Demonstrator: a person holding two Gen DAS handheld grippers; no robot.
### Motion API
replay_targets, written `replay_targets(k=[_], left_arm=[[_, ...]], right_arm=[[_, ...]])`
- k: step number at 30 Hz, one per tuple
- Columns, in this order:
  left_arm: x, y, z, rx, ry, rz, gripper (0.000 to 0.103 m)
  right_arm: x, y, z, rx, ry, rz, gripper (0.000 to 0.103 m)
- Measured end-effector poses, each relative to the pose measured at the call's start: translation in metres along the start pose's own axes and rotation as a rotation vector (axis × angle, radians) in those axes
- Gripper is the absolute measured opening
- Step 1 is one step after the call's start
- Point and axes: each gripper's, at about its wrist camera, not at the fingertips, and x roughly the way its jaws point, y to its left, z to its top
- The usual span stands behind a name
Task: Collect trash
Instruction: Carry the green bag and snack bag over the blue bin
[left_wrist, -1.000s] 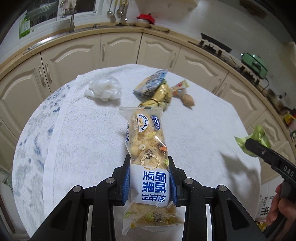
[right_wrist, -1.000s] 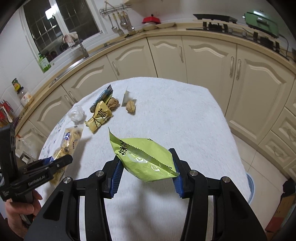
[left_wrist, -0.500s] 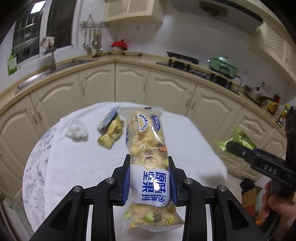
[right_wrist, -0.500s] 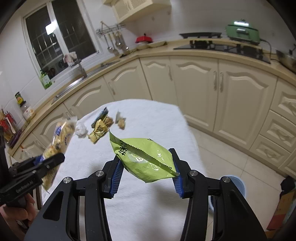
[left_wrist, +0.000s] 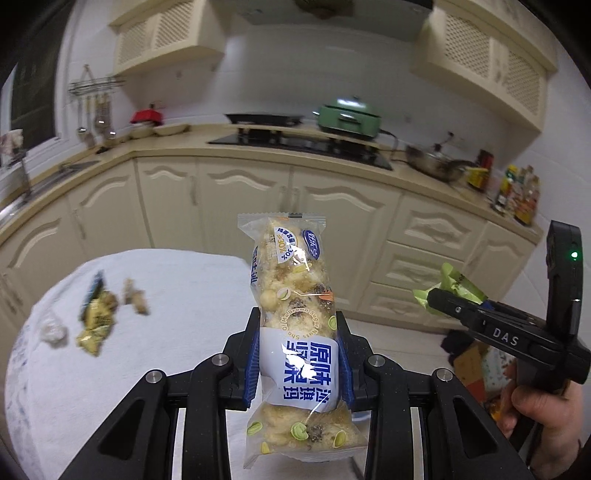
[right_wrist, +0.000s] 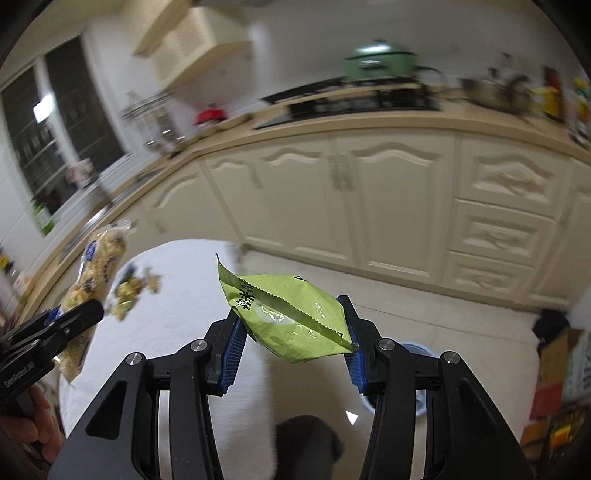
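Green wrapper (right_wrist: 291, 321) and snack pack (left_wrist: 295, 332), both gripped.
My right hand-held gripper (right_wrist: 293, 343) clamps the wrapper at frame centre; my left hand-held gripper (left_wrist: 297, 363) squeezes the pack upright, desk (left_wrist: 166, 332) litter (left_wrist: 94, 317) lower left.

left gripper (left_wrist: 297, 363): tilted down, jaws clamped on a snack pack (left_wrist: 295, 328)
right gripper (right_wrist: 293, 338): tilted down, gripping a green wrapper (right_wrist: 288, 317)

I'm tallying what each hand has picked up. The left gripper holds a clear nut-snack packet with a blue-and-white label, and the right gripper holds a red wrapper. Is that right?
Not quite. The wrapper in the right gripper is green, not red: the right wrist view shows a green wrapper with a serrated seam clamped there. The left gripper does hold the clear nut-snack packet with the blue-and-white label.
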Motion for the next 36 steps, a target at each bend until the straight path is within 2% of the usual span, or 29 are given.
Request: replay_targets(k=[6, 12, 20, 27, 28, 29, 30, 31, 32, 35, 36], left_arm=[[0.045, -0.047, -0.003, 0.053, 0.073, -0.094, 0.031], [0.095, -0.077, -0.005, 0.071, 0.159, -0.165, 0.031], [0.167, -0.107, -0.005, 0.062, 0.324, -0.229, 0.031], [0.227, -0.121, 0.016, 0.046, 0.416, -0.249, 0.032], [0.235, -0.125, 0.016, 0.05, 0.434, -0.256, 0.036], [0.246, -0.126, 0.024, 0.058, 0.443, -0.247, 0.047], [0.26, -0.125, 0.032, 0.062, 0.444, -0.23, 0.054], [0.269, -0.123, 0.039, 0.064, 0.445, -0.221, 0.071], [0.275, -0.123, 0.04, 0.063, 0.444, -0.204, 0.077], [0.286, -0.123, 0.044, 0.055, 0.436, -0.167, 0.081], [0.285, -0.124, 0.041, 0.055, 0.432, -0.149, 0.083]], right_arm=[[0.002, -0.067, -0.003, 0.091, 0.013, -0.112, 0.048], [0.015, -0.112, -0.006, 0.149, 0.049, -0.168, 0.048], [0.056, -0.155, -0.016, 0.206, 0.133, -0.185, 0.048], [0.088, -0.178, -0.021, 0.244, 0.181, -0.175, 0.05], [0.093, -0.183, -0.022, 0.254, 0.187, -0.185, 0.05], [0.097, -0.185, -0.022, 0.262, 0.188, -0.191, 0.053], [0.101, -0.189, -0.023, 0.273, 0.193, -0.189, 0.065], [0.105, -0.193, -0.024, 0.281, 0.202, -0.187, 0.071], [0.108, -0.196, -0.026, 0.285, 0.204, -0.192, 0.079], [0.114, -0.204, -0.031, 0.309, 0.217, -0.205, 0.083], [0.113, -0.206, -0.033, 0.317, 0.217, -0.209, 0.089]])
